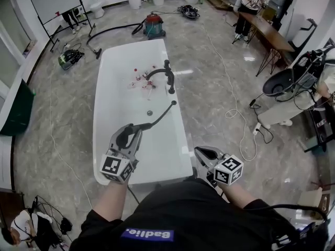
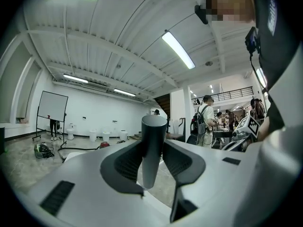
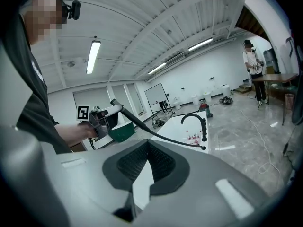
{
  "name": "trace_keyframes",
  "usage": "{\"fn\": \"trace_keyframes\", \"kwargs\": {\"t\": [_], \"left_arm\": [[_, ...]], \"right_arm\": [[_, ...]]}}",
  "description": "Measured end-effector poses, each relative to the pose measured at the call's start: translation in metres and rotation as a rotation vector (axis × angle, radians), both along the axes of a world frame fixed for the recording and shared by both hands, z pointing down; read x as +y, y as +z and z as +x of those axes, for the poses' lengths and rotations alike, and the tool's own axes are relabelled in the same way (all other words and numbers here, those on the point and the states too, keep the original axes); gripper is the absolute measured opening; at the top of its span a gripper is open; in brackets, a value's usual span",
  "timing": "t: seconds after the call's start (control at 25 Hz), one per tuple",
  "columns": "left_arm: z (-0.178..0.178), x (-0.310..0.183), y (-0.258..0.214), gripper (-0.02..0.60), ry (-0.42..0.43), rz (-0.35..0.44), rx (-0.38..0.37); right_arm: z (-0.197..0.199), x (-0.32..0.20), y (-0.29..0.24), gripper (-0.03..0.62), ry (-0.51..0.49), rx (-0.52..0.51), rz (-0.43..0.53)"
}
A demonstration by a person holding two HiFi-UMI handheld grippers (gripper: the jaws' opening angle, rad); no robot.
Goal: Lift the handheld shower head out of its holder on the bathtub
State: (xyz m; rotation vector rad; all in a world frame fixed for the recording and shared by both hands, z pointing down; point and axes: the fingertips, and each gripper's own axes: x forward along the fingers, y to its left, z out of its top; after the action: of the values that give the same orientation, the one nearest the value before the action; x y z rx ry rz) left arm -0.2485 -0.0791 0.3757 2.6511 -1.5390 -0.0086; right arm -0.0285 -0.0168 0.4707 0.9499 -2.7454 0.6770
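My left gripper [image 1: 131,135] is shut on the black handheld shower head [image 1: 125,137], held in the air above the near half of the white bathtub [image 1: 112,77]. Its black hose [image 1: 163,114] slopes down to the tub's right rim, just short of the curved black faucet [image 1: 168,76]. In the left gripper view the dark handle [image 2: 154,136] stands upright between the pads of the left gripper [image 2: 152,151]. My right gripper [image 1: 203,151] hovers beside the tub's near right corner, shut and empty. The right gripper view shows the right gripper [image 3: 147,148] facing the shower head [image 3: 114,104] and faucet [image 3: 202,126].
Small red and white items [image 1: 144,80] lie in the tub near the faucet, with a drain [image 1: 149,112] further down. A red vacuum [image 1: 154,25] with hoses stands beyond the tub. A whiteboard [image 1: 55,0], toilets, a table [image 1: 267,30], a person and floor cables ring the area.
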Motion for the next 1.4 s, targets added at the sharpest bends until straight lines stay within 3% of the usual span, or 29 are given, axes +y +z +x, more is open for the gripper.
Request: {"fn": "trace_keyframes", "kwargs": {"t": [0.4, 0.96, 1.4], "left_arm": [[0.026, 0.047, -0.015, 0.137, 0.074, -0.007, 0.054], [0.076, 0.082, -0.007, 0.137, 0.182, -0.062, 0.042], [0.077, 0.084, 0.000, 0.137, 0.223, -0.092, 0.024]], "right_arm": [[-0.021, 0.004, -0.005, 0.002, -0.045, -0.011, 0.007], [-0.026, 0.003, -0.003, 0.002, -0.088, -0.009, 0.005], [-0.043, 0.000, -0.017, 0.002, -0.085, -0.072, -0.017]]}}
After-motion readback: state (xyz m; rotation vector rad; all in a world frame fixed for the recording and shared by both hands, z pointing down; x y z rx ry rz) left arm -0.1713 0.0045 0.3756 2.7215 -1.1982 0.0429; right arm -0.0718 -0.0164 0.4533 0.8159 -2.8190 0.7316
